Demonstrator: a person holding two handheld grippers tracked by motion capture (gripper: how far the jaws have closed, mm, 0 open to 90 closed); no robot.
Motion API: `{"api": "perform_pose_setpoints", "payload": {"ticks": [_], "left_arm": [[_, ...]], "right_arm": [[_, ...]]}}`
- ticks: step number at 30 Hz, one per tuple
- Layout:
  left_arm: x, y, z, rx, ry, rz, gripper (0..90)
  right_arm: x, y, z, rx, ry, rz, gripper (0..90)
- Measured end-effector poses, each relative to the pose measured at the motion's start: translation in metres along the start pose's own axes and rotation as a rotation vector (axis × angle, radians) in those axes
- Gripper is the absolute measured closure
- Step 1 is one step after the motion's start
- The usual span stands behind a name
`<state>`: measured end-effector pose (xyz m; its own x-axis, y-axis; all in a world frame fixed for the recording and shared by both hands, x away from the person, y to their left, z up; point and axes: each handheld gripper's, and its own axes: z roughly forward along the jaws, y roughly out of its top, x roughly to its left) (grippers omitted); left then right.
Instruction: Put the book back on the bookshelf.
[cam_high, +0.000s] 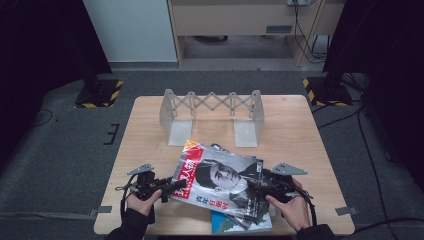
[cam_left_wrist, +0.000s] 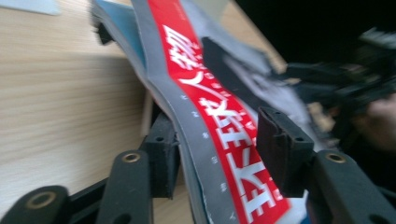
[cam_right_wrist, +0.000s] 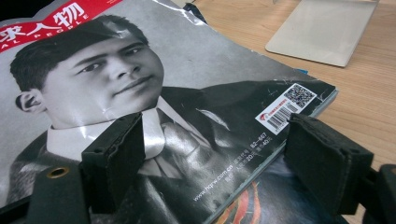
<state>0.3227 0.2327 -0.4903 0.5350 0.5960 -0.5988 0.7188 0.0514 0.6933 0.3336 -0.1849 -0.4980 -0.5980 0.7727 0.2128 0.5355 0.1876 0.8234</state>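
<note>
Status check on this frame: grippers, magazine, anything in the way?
Left gripper open astride top magazine spine edge. Right gripper open over its cover. Magazines stacked beneath; rack behind, apart.

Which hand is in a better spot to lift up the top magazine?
Left. The left gripper already has the top magazine with the red band raised between its jaws at the edge. The right gripper stands open above the cover, one jaw past its edge.
</note>
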Motion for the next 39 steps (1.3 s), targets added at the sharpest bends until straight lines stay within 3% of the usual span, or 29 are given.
{"api": "perform_pose_setpoints", "payload": {"ticks": [4, 9, 11, 12, 13, 19, 24, 27, 32, 37, 39], "left_arm": [[0.005, 0.004, 0.008, 0.011, -0.040, 0.007, 45.4], [0.010, 0.008, 0.017, 0.005, -0.029, -0.018, 51.2], [0.014, 0.010, 0.017, 0.008, -0.040, -0.066, 54.1], [0.014, 0.010, 0.017, 0.008, -0.040, -0.066, 56.1], [0.016, 0.011, 0.016, 0.006, -0.050, -0.107, 58.0], [0.014, 0.012, 0.016, 0.015, -0.030, -0.117, 60.2], [0.011, 0.016, 0.013, -0.031, -0.075, -0.126, 68.3], [0.010, 0.018, 0.012, -0.029, -0.083, -0.126, 70.2], [0.006, 0.024, 0.011, -0.009, -0.078, -0.166, 74.8], [0.004, 0.025, 0.011, 0.006, -0.055, -0.179, 75.3], [0.003, 0.025, 0.011, 0.013, -0.038, -0.167, 75.4]], "right_arm": [[0.000, -0.002, 0.001, -0.016, 0.000, 0.006, 19.3], [-0.001, -0.002, 0.001, -0.020, 0.000, 0.005, 18.8], [-0.001, -0.002, 0.001, -0.017, -0.004, 0.003, 18.8], [-0.001, -0.002, 0.001, -0.016, -0.004, 0.003, 18.8], [-0.001, -0.002, 0.001, -0.015, -0.004, 0.004, 18.8], [-0.001, -0.002, 0.001, -0.012, -0.004, 0.002, 18.9], [-0.004, 0.000, -0.001, -0.014, 0.001, 0.010, 22.4], [-0.006, 0.002, -0.003, -0.024, -0.006, 0.017, 22.4], [-0.012, 0.004, -0.008, -0.042, -0.034, 0.030, 22.5], [-0.021, 0.003, -0.012, -0.047, -0.064, 0.043, 22.6], [-0.026, 0.003, -0.015, -0.050, -0.085, 0.047, 22.6]]}}
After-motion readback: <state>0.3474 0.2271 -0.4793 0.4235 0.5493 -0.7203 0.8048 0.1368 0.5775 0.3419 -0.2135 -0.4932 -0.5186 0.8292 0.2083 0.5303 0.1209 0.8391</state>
